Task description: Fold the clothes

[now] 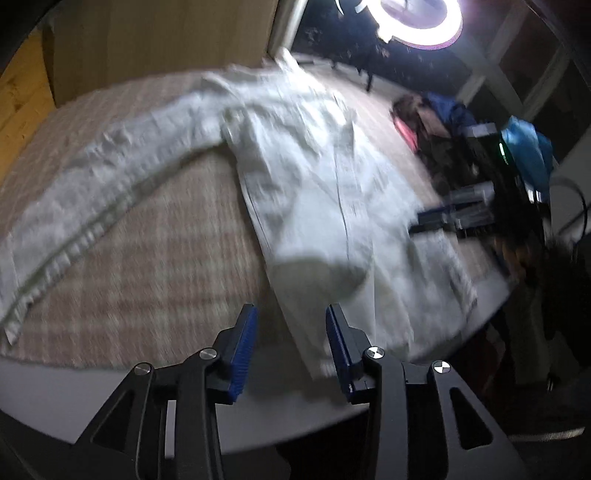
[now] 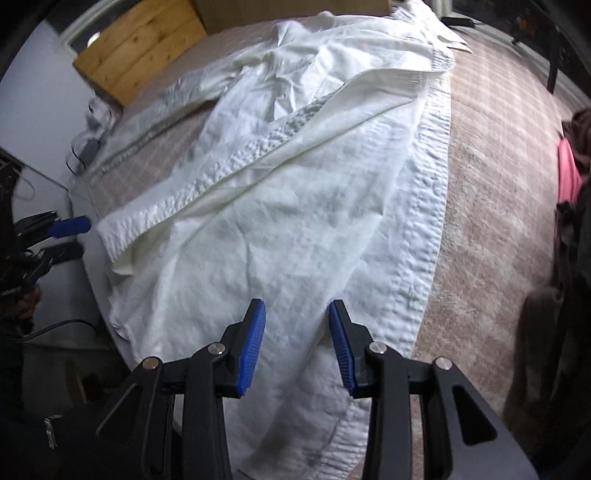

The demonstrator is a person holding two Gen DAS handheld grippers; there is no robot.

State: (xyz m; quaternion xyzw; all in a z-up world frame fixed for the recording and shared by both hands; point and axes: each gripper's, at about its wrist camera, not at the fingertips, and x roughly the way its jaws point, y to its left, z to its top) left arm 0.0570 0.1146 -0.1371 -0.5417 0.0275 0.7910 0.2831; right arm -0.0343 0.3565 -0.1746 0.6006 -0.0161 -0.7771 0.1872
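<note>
Shirt: a white long-sleeved shirt [image 2: 295, 206] is lying spread on the cloth, wrinkled; in the right wrist view one sleeve is lying folded across the body, its cuff end pointing toward the picture's left; a stitched band is running down the shirt's right edge in that view.
Sleeve: in the left wrist view the other sleeve [image 1: 96, 192] is stretching out flat toward the picture's left, its cuff reaching near the table's edge; that view is blurring.
Cloth: a pale checked cloth [image 2: 491, 206] is covering the table, bare to the right of the shirt in the right wrist view and under the long sleeve in the left wrist view.
Left gripper: the left gripper [image 1: 291, 345] is hovering over the shirt's near hem at the table's edge; its blue pads are standing apart with nothing pinched between them; it is also showing at the left edge of the right wrist view, just beside the folded cuff.
Right gripper: the right gripper [image 2: 297, 341] is pointing down over the shirt's lower body; its pads are standing apart, fabric showing in the gap but not squeezed.
Board: a wooden board [image 2: 136, 48] is standing at the table's far side.
Lamp: a ring lamp [image 1: 421, 18] is glowing at the top of the left wrist view.
Clutter: dark and blue items [image 1: 491, 155] are sitting near the shirt's far side in the left wrist view; too blurred to tell apart.
</note>
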